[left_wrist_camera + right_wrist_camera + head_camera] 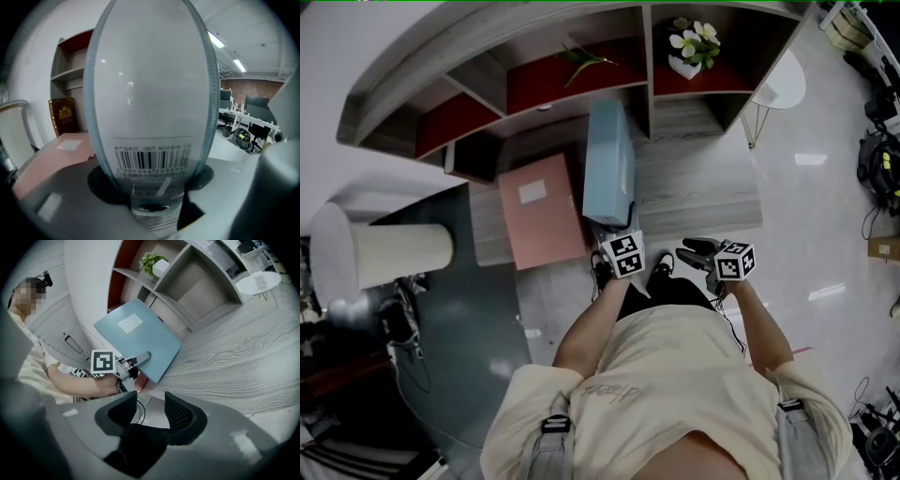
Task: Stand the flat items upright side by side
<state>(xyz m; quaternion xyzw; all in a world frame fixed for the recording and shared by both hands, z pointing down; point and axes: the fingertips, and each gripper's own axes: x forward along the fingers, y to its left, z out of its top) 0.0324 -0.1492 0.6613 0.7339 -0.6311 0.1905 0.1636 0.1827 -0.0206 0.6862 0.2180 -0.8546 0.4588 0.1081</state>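
A light blue flat box (607, 164) stands on its long edge on the wooden ledge (694, 187), leaning a little. My left gripper (614, 232) is shut on its near end. In the left gripper view the box's barcoded spine (152, 108) fills the space between the jaws. The right gripper view shows the blue box (140, 336) with a left fingertip (140, 357) lying on its face. A pink flat box (542, 211) lies flat just left of the blue one, and its top (61, 150) appears in the left gripper view. My right gripper (692, 251) hovers open and empty to the right.
Behind the ledge are curved shelf compartments with red backs (562, 80). A potted plant (694, 47) stands in the right one. A dark red book (63, 117) stands upright in the shelf. A white round side table (778, 84) is at the right and a cream cylinder (398, 255) at the left.
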